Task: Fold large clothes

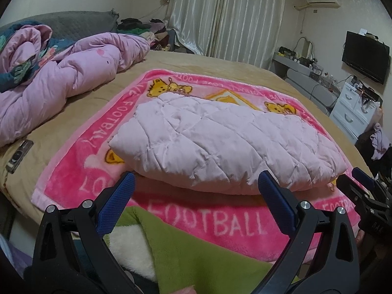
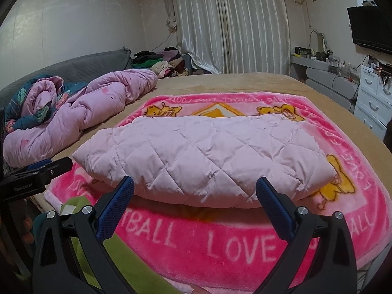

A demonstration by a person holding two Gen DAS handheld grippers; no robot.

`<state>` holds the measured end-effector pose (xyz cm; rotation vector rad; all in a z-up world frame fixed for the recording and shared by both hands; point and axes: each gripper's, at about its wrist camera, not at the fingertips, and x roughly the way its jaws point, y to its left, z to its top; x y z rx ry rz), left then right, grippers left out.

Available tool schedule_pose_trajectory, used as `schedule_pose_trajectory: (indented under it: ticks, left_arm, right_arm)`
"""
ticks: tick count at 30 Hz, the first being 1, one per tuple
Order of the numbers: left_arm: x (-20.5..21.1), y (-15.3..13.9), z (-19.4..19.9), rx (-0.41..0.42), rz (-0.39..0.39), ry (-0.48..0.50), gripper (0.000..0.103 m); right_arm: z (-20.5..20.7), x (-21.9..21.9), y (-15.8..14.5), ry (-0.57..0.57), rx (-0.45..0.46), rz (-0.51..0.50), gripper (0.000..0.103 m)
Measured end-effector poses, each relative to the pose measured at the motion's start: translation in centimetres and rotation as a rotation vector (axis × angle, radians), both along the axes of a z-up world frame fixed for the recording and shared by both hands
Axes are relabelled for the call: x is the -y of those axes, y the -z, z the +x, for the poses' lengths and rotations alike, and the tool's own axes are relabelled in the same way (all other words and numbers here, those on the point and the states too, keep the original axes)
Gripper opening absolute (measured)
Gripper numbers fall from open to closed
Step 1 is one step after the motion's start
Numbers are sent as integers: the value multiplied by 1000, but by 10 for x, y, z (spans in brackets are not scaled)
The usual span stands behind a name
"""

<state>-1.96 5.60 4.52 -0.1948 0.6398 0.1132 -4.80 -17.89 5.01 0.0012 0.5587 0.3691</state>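
A pale pink quilted jacket (image 1: pixel 220 142) lies folded into a thick oblong bundle on a bright pink "LOVE FOOTBALL" blanket (image 1: pixel 210 223). It also shows in the right wrist view (image 2: pixel 203 156), on the same blanket (image 2: pixel 220 242). My left gripper (image 1: pixel 197 178) is open and empty, its blue-padded fingers spread just in front of the bundle's near edge. My right gripper (image 2: pixel 196 183) is also open and empty, just short of the same edge. The right gripper shows at the right edge of the left wrist view (image 1: pixel 362 191); the left one at the left edge of the right wrist view (image 2: pixel 39 174).
The blanket lies on a tan bed (image 1: pixel 215 63). A crumpled pink duvet (image 1: pixel 61 78) lies at the left. A green and white fleece (image 1: pixel 196 257) lies at the near edge. White drawers (image 2: pixel 374 103), a desk and a wall television (image 1: pixel 365 58) stand at the right.
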Motion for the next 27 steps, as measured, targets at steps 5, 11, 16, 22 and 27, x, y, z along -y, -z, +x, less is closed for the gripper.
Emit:
schedule_pose_trajectory:
  ticks: [5,11,16,22,27]
  left_arm:
    - [0,0,0,3,3,-2,94]
    - [0,-1,-1,-1,17,-12,94]
    - [-1,-1,-1,2,23,-16,94]
    - [-2,-2,-1,4,29,-22,94]
    - [-3,-2,-1,3,30,-21,94]
  right_arm:
    - [-1,-2,0,1,2,-2,99]
    - [-2,-1,0,-2,-1,-1,99]
    - [-1,-1,0,-3,-1,0,99]
    - [-1,-1,0,-3,-1,1,99]
    - [-1,-1,0,-3,-2,-2,99]
